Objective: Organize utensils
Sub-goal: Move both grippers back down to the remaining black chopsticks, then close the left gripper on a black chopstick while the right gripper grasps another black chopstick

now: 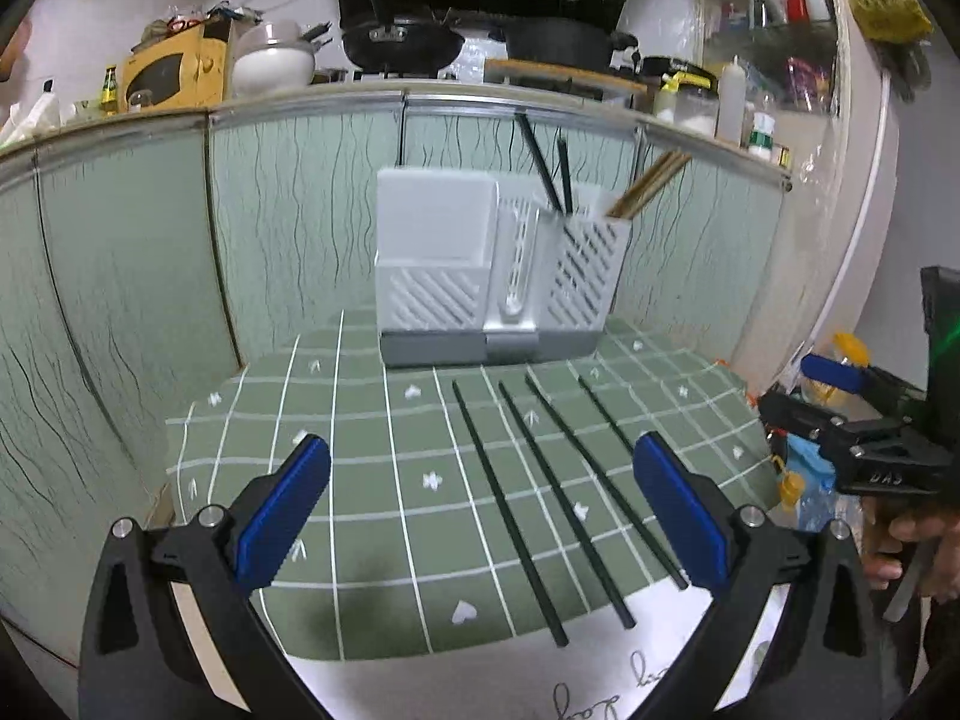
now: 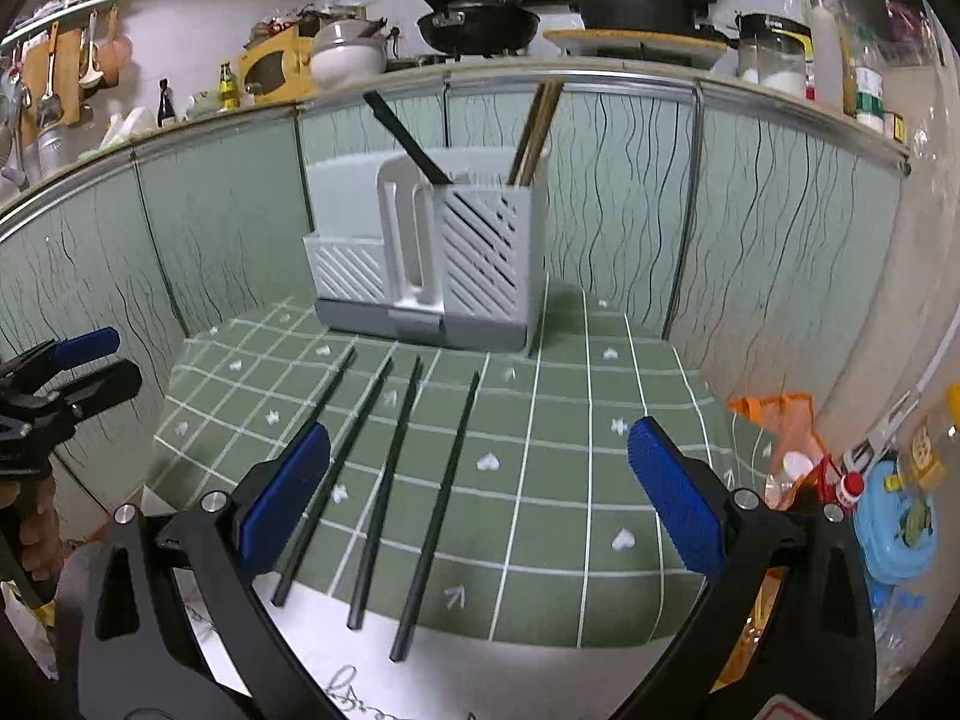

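Observation:
Several black chopsticks [image 1: 516, 504] lie side by side on a green checked cloth [image 1: 372, 420], also in the right wrist view [image 2: 384, 480]. Behind them stands a white slotted utensil holder [image 1: 492, 264] [image 2: 432, 258] with two black chopsticks [image 1: 549, 168] and wooden chopsticks [image 1: 648, 183] [image 2: 534, 132] in its right compartment. My left gripper [image 1: 480, 516] is open and empty, above the cloth left of the chopsticks. My right gripper [image 2: 480, 498] is open and empty, above the chopsticks' near ends; it also shows in the left wrist view [image 1: 840, 396].
Green glass cabinet panels [image 1: 150, 252] wall the cloth at back and left. A counter above carries a wok [image 1: 402, 42], pots and jars. Bottles and bags [image 2: 864, 504] crowd the right edge. A white sheet [image 2: 480, 672] lies under the cloth's near edge.

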